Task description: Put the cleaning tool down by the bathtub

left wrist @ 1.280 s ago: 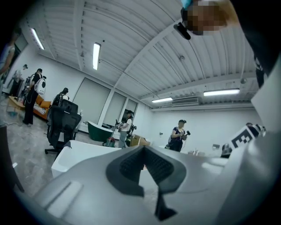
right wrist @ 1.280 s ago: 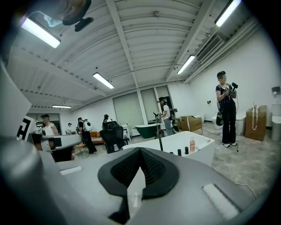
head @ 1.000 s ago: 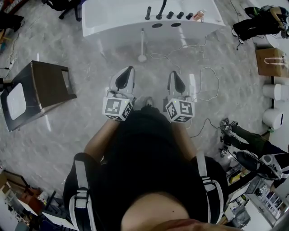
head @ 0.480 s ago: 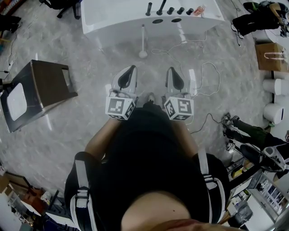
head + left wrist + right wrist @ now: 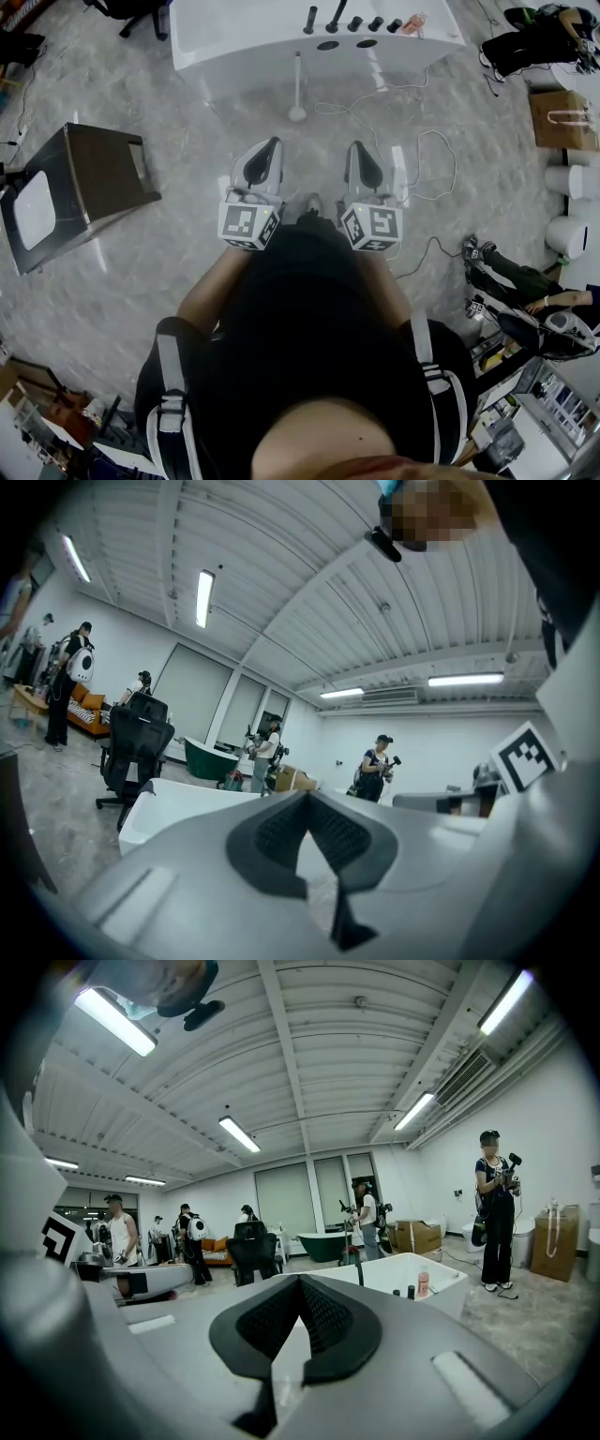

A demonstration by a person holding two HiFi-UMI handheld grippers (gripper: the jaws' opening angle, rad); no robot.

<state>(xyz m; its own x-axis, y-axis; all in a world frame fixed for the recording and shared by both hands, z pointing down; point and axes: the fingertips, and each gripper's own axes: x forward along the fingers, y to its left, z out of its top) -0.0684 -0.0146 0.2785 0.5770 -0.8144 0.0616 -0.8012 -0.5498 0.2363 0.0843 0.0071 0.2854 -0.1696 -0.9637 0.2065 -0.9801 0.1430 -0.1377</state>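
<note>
The left gripper [image 5: 271, 142] and the right gripper [image 5: 354, 144] are hovering side by side in front of the person, each with its jaws pressed together and gripping nothing. Just ahead on the grey floor [image 5: 169, 122], the white cleaning tool [image 5: 297, 86] is standing upright on its round foot, just beside the white bathtub [image 5: 234, 42], whose rim is carrying a pink bottle [image 5: 413, 26].

white bathtub [image 5: 244, 37], white cleaning tool [image 5: 297, 89], floor [image 5: 141, 281] — grey marbled

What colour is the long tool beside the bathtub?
White. The tool shows best in the head view, against the grey floor.
</note>
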